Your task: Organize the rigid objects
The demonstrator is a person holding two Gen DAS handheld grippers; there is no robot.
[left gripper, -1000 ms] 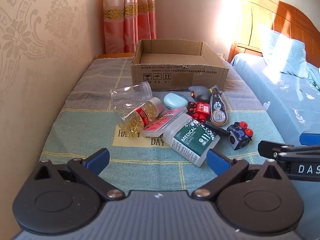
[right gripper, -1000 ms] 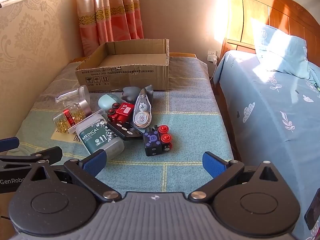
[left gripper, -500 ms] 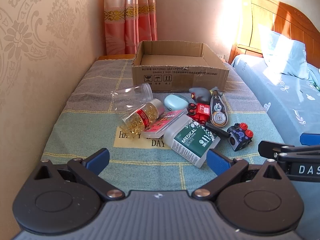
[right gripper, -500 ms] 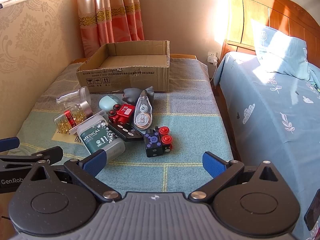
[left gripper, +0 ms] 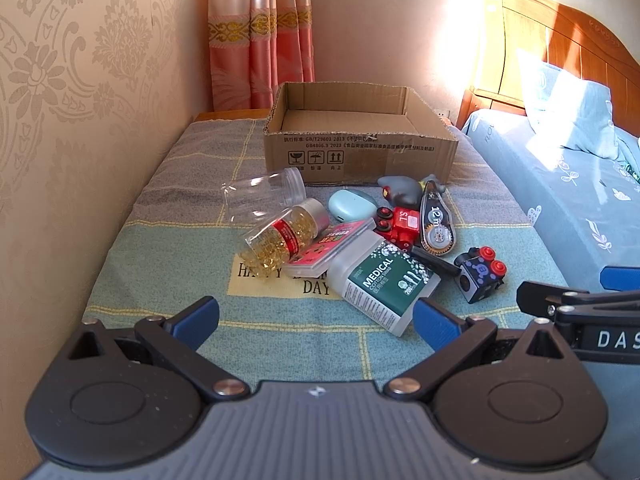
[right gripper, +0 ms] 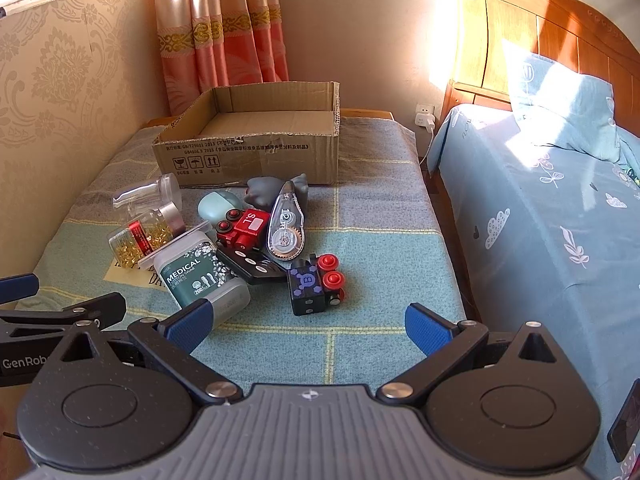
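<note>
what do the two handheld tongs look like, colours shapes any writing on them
Both match: the left tongs and right tongs have black angular linkage arms with silver pivot pins, round black discs, a ribbed grey body and blue textured pads. White lettering shows on their sides, "GenRob" on the left, "DAS" on the right. No hands or sleeves visible.

A narrow surface (left gripper: 160, 264), covered by a blue-green checked cloth with yellow lines, is seen beside a wallpapered wall. At its far end an open cardboard box (left gripper: 360, 152) is set. In front of the box a cluster is laid out — a clear empty jar (left gripper: 260, 196) on its side, a capsule bottle (left gripper: 284, 236) also on its side, a white medical swab box (left gripper: 384, 284), a pale blue oval case (left gripper: 350, 206), a grey toy (left gripper: 400, 188), a red toy block (left gripper: 402, 226) and a correction tape (left gripper: 436, 224). Slightly apart, nearer the right edge, a black toy train (right gripper: 316, 284) with red wheels is placed.
</note>
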